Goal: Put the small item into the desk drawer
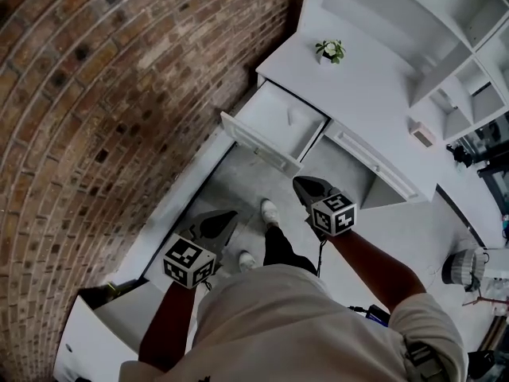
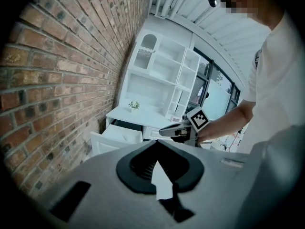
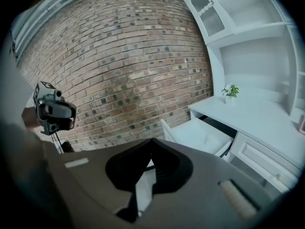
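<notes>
The white desk (image 1: 374, 78) stands against the brick wall with its left drawer (image 1: 274, 126) pulled open; this drawer also shows in the left gripper view (image 2: 116, 133) and the right gripper view (image 3: 202, 136). A faint small pale thing (image 1: 289, 118) lies on the drawer's floor; I cannot tell what it is. My right gripper (image 1: 302, 186) hangs in front of the desk, a little short of the drawer, jaws meeting at the tips (image 3: 151, 140) with nothing between them. My left gripper (image 1: 225, 217) is lower left over the floor, jaws likewise together (image 2: 155, 142) and empty.
A small potted plant (image 1: 329, 51) sits on the desk top below the white shelving (image 1: 413, 22). A closed drawer front (image 1: 374, 161) is to the right of the open one. The brick wall (image 1: 103, 110) runs along the left. A white box (image 1: 95, 325) lies at lower left.
</notes>
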The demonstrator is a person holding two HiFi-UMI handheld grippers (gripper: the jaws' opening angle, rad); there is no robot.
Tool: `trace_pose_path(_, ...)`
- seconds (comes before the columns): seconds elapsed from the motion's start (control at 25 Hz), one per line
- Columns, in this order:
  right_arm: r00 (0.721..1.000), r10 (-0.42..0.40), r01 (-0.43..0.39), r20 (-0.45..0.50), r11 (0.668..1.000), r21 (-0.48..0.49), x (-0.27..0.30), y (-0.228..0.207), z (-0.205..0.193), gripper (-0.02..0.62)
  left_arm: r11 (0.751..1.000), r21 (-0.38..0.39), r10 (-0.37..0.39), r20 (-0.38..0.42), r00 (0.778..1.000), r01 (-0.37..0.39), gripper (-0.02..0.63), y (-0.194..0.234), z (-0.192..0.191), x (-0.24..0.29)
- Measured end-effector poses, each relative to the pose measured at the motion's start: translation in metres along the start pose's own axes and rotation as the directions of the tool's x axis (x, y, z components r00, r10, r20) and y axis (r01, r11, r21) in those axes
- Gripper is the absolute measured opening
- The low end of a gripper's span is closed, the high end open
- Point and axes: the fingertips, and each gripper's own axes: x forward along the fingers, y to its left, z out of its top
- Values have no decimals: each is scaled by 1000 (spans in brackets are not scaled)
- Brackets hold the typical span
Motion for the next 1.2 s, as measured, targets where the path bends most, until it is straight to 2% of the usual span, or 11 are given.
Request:
trace_pose_path(0.64,995,95,-94,31,994,-48,-46,80,-4,13,999,-29,13,-7,1000,-14,5,-11,-26,-39)
trace_pose_path(1.2,990,132,-128,44,988,-90,-58,102,4,12,1000,-27,14,-2,1000,-14,6,-21,-29,-48)
